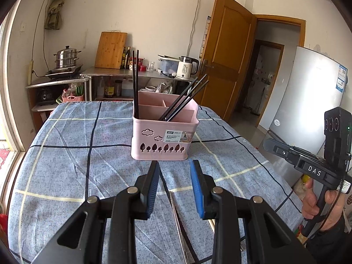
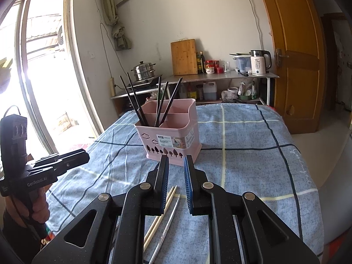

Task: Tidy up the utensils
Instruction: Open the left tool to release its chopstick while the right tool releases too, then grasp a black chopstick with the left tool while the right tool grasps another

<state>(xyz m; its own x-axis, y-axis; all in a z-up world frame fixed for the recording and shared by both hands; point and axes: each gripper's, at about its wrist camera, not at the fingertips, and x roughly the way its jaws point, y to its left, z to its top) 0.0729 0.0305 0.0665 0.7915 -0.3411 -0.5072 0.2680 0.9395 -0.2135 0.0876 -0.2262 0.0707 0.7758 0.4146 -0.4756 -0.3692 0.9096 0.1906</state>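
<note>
A pink utensil basket (image 1: 162,136) with inner dividers stands on the blue checked tablecloth (image 1: 66,154); it also shows in the right wrist view (image 2: 173,138). Several black chopsticks (image 1: 184,98) stand in it, two upright at its left (image 1: 135,83). My left gripper (image 1: 175,165) is open and empty, just in front of the basket. My right gripper (image 2: 176,160) is open and empty, hovering over a pair of wooden chopsticks (image 2: 158,215) and metal chopsticks (image 2: 168,222) lying on the cloth. The metal chopsticks also lie under my left gripper (image 1: 179,224).
The right hand-held gripper (image 1: 316,167) shows at the table's right edge, the left one (image 2: 39,169) at its left edge. Behind the table stand a steel counter (image 1: 123,72) with kettle, cutting board, bottles and steamer pot, a wooden door (image 1: 226,52) and a fridge (image 1: 308,101).
</note>
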